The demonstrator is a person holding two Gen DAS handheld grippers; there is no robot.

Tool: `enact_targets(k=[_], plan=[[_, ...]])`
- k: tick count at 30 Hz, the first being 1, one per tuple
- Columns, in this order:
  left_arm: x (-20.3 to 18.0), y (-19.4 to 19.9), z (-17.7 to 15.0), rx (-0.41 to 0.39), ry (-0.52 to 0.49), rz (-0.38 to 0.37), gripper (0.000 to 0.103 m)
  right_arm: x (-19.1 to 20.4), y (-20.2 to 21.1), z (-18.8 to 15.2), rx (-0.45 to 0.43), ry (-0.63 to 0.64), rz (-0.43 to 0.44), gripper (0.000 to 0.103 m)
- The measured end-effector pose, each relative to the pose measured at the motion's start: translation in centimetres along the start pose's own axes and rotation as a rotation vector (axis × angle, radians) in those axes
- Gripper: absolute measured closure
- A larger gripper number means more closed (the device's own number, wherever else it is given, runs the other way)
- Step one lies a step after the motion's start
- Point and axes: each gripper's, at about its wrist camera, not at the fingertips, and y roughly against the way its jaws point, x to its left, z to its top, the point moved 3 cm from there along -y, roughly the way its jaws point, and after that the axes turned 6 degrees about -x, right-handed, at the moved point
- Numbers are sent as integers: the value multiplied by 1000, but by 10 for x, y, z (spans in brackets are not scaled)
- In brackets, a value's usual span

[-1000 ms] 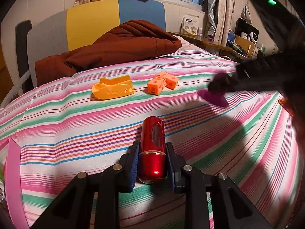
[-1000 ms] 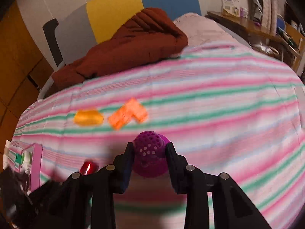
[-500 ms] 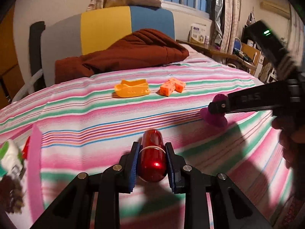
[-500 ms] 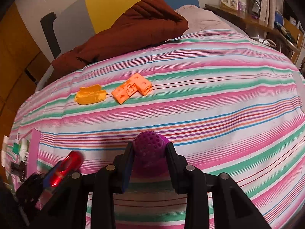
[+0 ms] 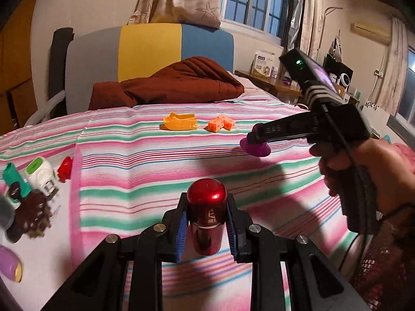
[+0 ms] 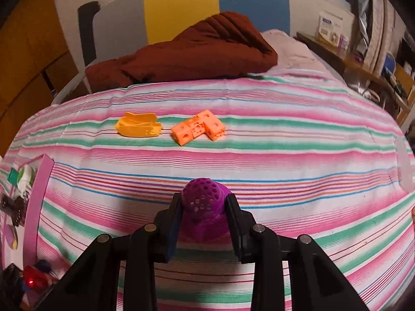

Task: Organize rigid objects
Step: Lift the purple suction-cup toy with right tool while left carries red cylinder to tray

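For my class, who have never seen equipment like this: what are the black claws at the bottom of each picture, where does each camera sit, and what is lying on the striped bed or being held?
No robot here: a person holds a two-finger gripper in each hand, each with a camera looking along its fingers. In the left wrist view, the left gripper is shut on a red metal cylinder; the right gripper and the hand holding it show at the side. In the right wrist view, that gripper is shut on a purple perforated toy. On the striped sheet lie an orange boat toy and orange linked cubes. A brown quilt lies behind them.
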Motion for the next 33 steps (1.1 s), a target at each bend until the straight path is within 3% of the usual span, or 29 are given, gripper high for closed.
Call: enact_targets(k=[13, 19, 30, 33], plan=[[50, 59, -9, -45, 59, 82, 77, 26, 5, 1, -43, 124, 12, 70], [82, 71, -23, -28, 129, 137, 76, 28, 5, -1, -38, 126, 18, 70], [125, 92, -34, -43, 238, 150, 75, 24, 1, -4, -19, 105, 14, 70], [137, 95, -38, -34, 253, 189, 75, 25, -1, -5, -12, 106, 15, 70]])
